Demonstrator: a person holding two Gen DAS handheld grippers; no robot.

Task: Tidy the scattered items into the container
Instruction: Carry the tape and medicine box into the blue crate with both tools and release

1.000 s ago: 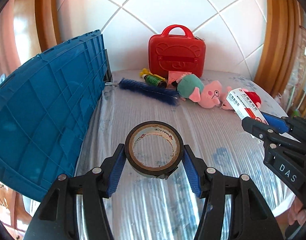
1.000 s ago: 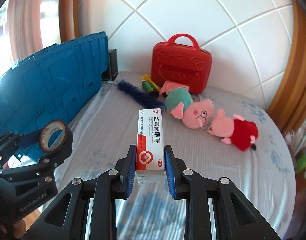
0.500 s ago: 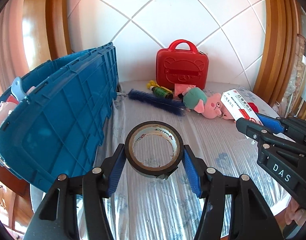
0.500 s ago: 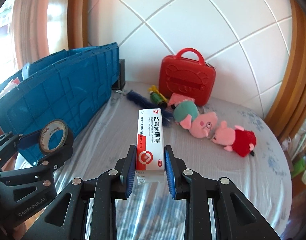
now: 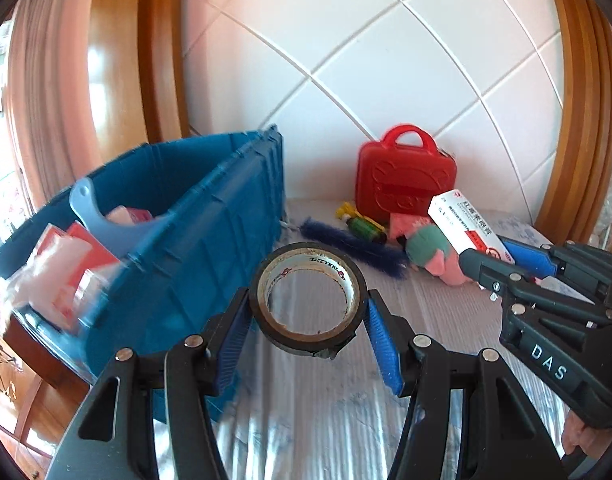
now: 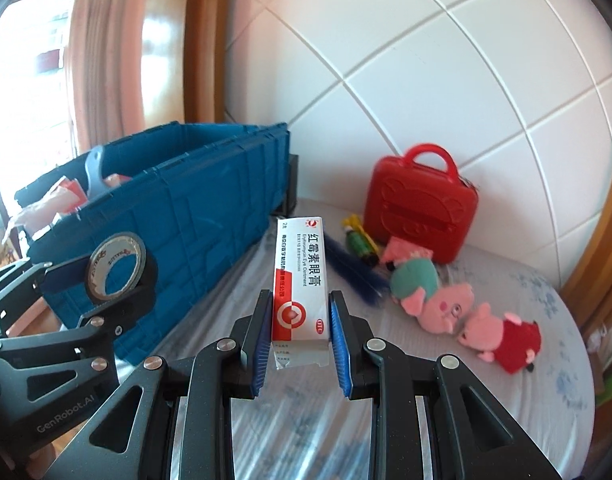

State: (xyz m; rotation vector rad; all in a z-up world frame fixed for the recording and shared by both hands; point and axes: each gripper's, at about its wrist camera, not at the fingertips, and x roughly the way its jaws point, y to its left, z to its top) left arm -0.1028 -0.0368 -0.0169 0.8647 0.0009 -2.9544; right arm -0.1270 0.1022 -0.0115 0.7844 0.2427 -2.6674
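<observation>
My left gripper (image 5: 308, 316) is shut on a black tape roll (image 5: 334, 258) and holds it in the air beside the blue crate (image 5: 202, 248). The roll also shows in the right wrist view (image 6: 116, 266). My right gripper (image 6: 301, 312) is shut on a white and red ointment box (image 6: 300, 276), held above the table to the right of the crate (image 6: 194, 208). The box shows in the left wrist view (image 5: 466, 226). The crate holds packets (image 5: 62, 272) and a pale blue scoop (image 5: 98, 216).
On the grey cloth table (image 6: 446, 400) lie a red case (image 6: 420, 204), a dark blue brush (image 6: 356, 270), a green bottle (image 6: 358, 242), a pink card (image 6: 402, 250) and two pig plush toys (image 6: 434, 292) (image 6: 506, 334). A tiled wall stands behind.
Both grippers have risen with their loads. The crate's open top and its contents have come into view.
</observation>
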